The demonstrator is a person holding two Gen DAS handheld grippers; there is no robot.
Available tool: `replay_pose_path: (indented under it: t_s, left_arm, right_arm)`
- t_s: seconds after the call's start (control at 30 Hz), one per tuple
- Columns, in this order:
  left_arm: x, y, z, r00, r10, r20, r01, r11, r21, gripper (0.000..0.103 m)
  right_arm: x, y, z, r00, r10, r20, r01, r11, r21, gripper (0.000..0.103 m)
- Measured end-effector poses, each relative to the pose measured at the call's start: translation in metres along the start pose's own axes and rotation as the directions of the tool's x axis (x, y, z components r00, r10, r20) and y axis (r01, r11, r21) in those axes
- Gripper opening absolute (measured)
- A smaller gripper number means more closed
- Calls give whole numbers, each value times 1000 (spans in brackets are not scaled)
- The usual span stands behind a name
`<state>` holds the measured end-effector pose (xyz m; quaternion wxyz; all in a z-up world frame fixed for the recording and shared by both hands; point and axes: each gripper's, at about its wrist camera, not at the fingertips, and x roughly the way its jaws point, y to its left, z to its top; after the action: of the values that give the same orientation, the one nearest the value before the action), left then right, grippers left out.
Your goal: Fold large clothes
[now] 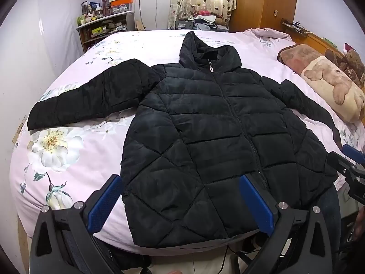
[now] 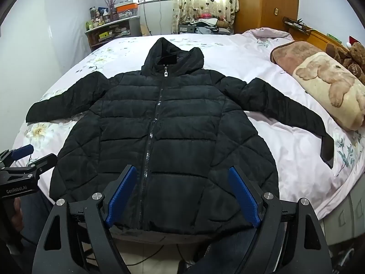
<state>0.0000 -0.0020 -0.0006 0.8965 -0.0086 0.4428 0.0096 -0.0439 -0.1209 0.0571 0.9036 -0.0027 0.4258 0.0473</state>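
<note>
Spread face-up on a pink floral bed lies a black quilted hooded jacket, zipped, sleeves out. Left gripper and right gripper hover over its hem, jaws wide, empty. Best start: pinch a sleeve cuff and carry it across the chest.

Floral bedsheet fills the frame, bear-print pillow at right, cluttered shelf upper left, perhaps bottles.
</note>
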Motion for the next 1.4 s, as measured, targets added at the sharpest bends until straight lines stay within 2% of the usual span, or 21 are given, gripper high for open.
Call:
replay_pose_path:
  t_s: [1.4]
  left_arm:
    - [-7,-1,-4,1000,-21,-8,21,1000,-7,103]
  right_arm:
    - [4,0,-4,1000,-7,-13,7,1000,-3,82]
